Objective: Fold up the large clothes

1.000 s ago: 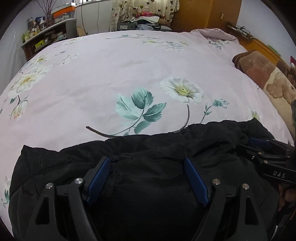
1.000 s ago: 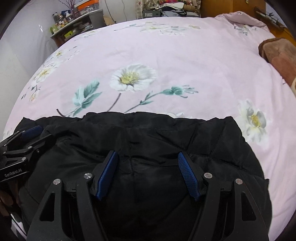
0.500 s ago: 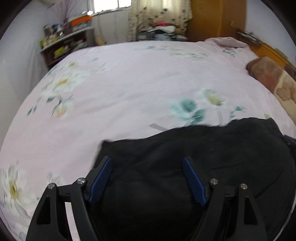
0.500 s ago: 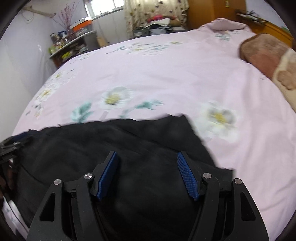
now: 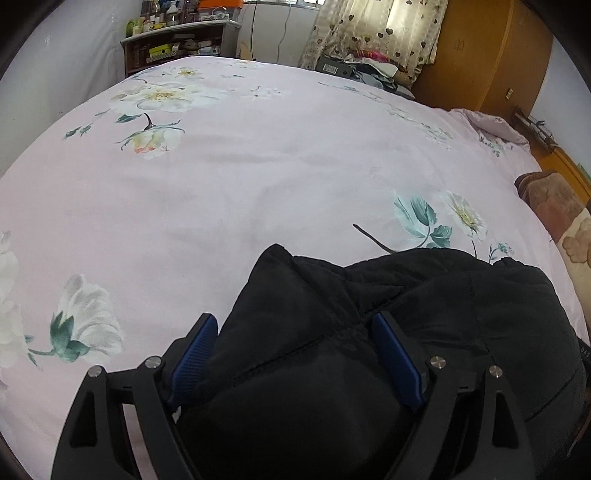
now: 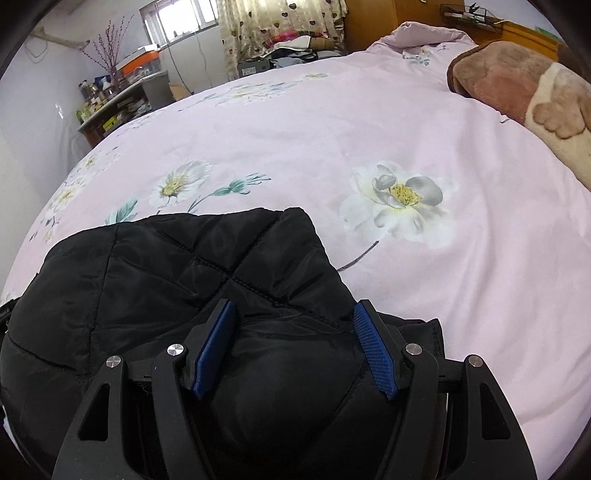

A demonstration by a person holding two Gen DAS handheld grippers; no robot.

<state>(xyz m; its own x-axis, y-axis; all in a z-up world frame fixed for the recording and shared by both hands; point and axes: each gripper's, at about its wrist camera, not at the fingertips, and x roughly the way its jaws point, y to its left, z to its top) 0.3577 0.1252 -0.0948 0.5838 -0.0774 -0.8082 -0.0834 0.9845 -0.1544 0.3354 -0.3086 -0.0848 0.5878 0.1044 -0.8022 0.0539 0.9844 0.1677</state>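
Observation:
A black quilted jacket (image 5: pixel 461 314) lies bunched on the pink flowered bed sheet (image 5: pixel 258 166). My left gripper (image 5: pixel 293 317) sits low over the jacket's left end. Its jaws are opening, and puffy fabric bulges up between the blue pads (image 5: pixel 195 350). In the right wrist view the same jacket (image 6: pixel 166 277) fills the lower left. My right gripper (image 6: pixel 295 302) stands open over the jacket's right end, with a hump of fabric between its fingers and a pointed corner sticking out ahead. The folds under both grippers are hidden.
A brown plush blanket (image 6: pixel 517 85) lies on the bed's right side. Beyond the far edge of the sheet (image 6: pixel 369 129) are a cluttered shelf (image 5: pixel 177 44), a heart-print curtain (image 5: pixel 354 29) with piled clothes below, and a wooden wardrobe (image 5: pixel 480 55).
Both grippers have slid apart along the jacket, the left one to its left end and the right one to its right end. The other gripper has left each view.

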